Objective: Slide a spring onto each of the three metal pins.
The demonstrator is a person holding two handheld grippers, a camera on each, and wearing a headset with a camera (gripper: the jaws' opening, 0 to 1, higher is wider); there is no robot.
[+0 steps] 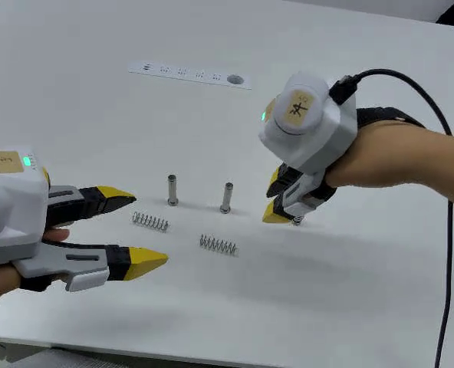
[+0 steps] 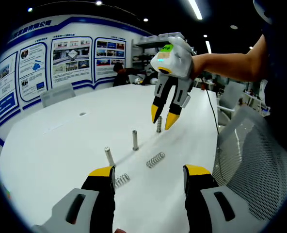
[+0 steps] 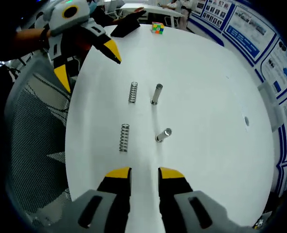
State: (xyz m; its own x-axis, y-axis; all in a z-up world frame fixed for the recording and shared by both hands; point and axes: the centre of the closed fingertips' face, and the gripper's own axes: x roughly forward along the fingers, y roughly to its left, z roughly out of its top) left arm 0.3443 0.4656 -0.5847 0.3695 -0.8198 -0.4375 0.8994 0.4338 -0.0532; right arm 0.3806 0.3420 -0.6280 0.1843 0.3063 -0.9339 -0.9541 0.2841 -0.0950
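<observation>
One spring stands upright just below the tips of the right claw and is judged to be seated on the third pin, which it hides. That claw's jaws are narrowly parted, with nothing gripped. Two remain to be done: the left pin and the middle pin stand bare between the claws. The near spring and the far spring lie loose on the table, in no container, just ahead of the left claw, which is spread wide and empty.

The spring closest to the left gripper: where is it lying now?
In the head view this spring lies flat on the table, beside the left bare pin, left of the other loose spring, near the left gripper.
</observation>
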